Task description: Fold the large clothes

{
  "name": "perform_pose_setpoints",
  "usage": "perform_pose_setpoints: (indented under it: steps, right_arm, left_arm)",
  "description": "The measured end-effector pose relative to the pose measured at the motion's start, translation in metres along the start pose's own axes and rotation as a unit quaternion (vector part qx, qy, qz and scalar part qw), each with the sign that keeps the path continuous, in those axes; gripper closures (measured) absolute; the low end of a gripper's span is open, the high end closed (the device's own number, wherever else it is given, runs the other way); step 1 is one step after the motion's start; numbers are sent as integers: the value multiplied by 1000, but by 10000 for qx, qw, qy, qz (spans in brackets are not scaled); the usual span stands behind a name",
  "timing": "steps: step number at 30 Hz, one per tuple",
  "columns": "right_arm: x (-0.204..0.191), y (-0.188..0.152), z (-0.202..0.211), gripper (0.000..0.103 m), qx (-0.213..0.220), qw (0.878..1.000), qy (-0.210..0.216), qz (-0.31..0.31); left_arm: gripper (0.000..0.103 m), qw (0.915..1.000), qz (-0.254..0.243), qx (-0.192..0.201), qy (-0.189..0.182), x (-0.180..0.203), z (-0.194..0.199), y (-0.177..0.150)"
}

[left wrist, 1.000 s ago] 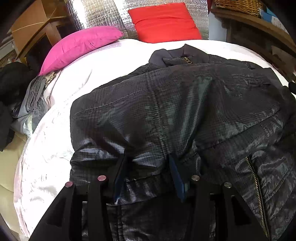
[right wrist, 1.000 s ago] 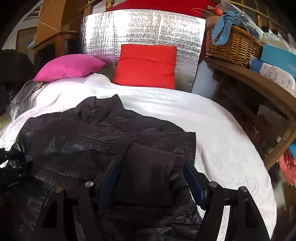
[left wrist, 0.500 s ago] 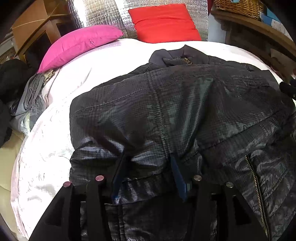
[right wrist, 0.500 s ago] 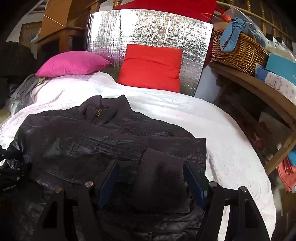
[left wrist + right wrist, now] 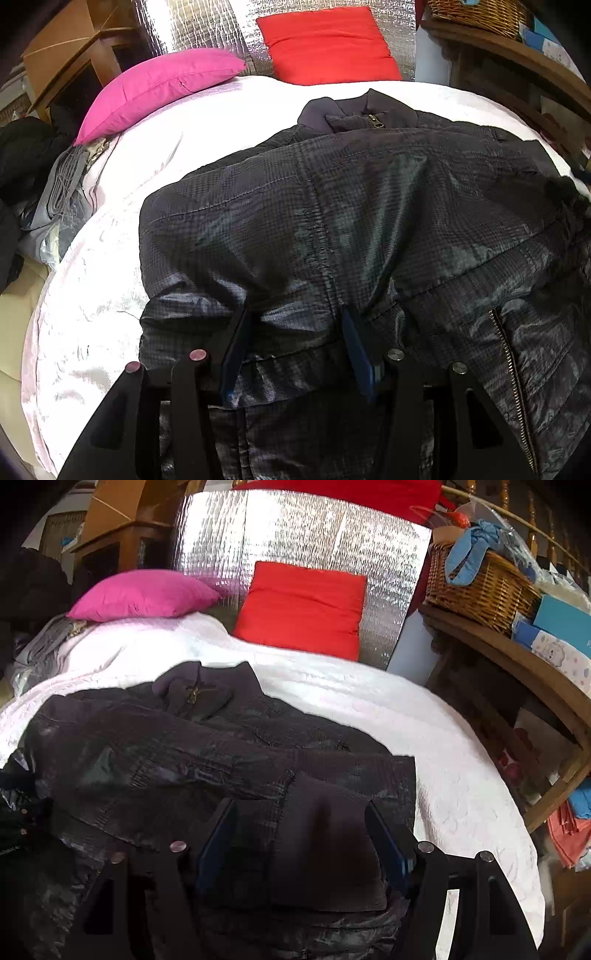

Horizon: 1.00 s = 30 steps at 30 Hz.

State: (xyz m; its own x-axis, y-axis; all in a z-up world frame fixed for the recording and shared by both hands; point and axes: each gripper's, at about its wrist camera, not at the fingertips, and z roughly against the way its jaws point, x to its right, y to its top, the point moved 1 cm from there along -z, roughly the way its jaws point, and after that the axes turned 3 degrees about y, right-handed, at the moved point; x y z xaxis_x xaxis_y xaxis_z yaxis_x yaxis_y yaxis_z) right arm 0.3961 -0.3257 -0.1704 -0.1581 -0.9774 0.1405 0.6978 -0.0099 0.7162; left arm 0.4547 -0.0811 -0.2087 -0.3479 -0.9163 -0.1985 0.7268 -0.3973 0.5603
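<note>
1. The dark jacket (image 5: 369, 221) lies spread on the white bedspread (image 5: 96, 302), collar toward the pillows. Its lower hem runs out of frame at the bottom of both views, so the full outline cannot be seen.
2. The left gripper (image 5: 295, 332) has its blue-padded fingers (image 5: 236, 343) set apart, with a bunched ridge of jacket fabric between them. Whether the pads actually press on the cloth cannot be told.
3. The right gripper (image 5: 301, 823) also stands wide apart, straddling the ribbed cuff (image 5: 328, 845) of a sleeve laid across the jacket; the pads do not visibly touch it.
4. In the right wrist view the far left edge shows a dark, blurred shape that is hard to identify.
5. A pink pillow (image 5: 144, 596) and a red pillow (image 5: 303, 609) sit at the head of the bed against a silver foil panel (image 5: 295, 535).
6. A wicker basket (image 5: 480, 587) rests on a wooden shelf (image 5: 517, 664) to the right, beside boxes.
</note>
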Motion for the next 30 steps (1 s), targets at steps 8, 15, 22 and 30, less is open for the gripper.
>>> perform_pose_setpoints:
  steps: [8,15,22,30]
  right_arm:
    - [7,-6,-5,29,-410,9984,319,-203]
    - [16,-18,-4,28,-733,9952,623,-185]
    - [53,-18,51,28,-123,9912,1045,-806]
    - [100,-52,103,28,386,9834,1232,-1273]
  left_arm:
    - [48,9971,747,117,61,-41,18,5]
    - [47,9988,227,-209,391,-31,6,-10]
    - [47,9953,899,316,195,-67,67,-43]
    - [33,9817,1586,997,326,-99,150,-150]
